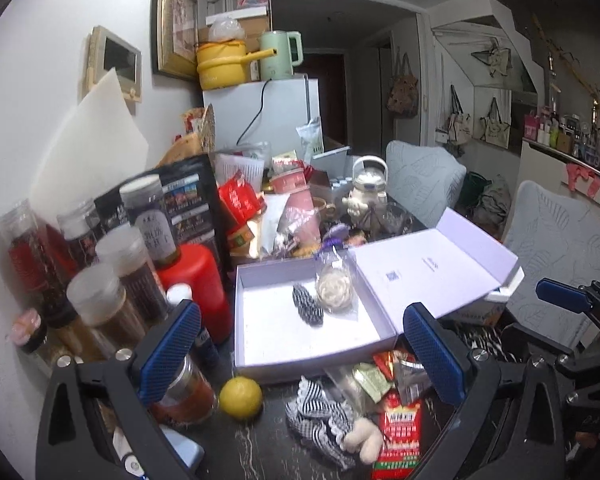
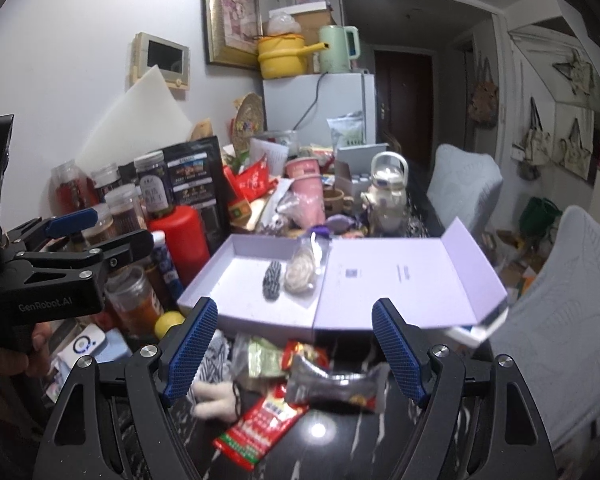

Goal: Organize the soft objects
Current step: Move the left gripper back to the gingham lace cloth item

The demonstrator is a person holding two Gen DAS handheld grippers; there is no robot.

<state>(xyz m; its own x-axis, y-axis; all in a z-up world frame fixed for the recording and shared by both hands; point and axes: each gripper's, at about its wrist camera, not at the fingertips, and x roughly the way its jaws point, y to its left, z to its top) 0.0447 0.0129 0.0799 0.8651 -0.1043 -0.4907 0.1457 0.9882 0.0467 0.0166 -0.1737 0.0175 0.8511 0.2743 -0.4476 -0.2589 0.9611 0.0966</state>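
Observation:
An open lilac box [image 1: 260, 344] [image 2: 204, 300] sits mid-table, its lid folded out to the right. Inside lie a black-and-white checked hair clip [image 1: 308, 305] [image 2: 272, 280] and a cream fabric flower in a clear bag [image 1: 334, 290] [image 2: 299, 275]. In front of the box lie a black-and-white checked scrunchie [image 1: 320, 420] [image 2: 216, 356] and a cream plush piece [image 1: 366, 440] [image 2: 216, 398]. My left gripper [image 1: 300, 356] is open and empty above the box's front edge. My right gripper [image 2: 296, 354] is open and empty over the snack packets.
Snack packets [image 2: 260, 428] [image 1: 398, 428] lie in front of the box. A lemon [image 1: 240, 397] sits at the box's front left. Jars [image 1: 112, 304] and a red canister [image 1: 196, 280] crowd the left. A white teapot [image 2: 386, 192] and clutter stand behind. Padded chairs [image 2: 560, 320] stand right.

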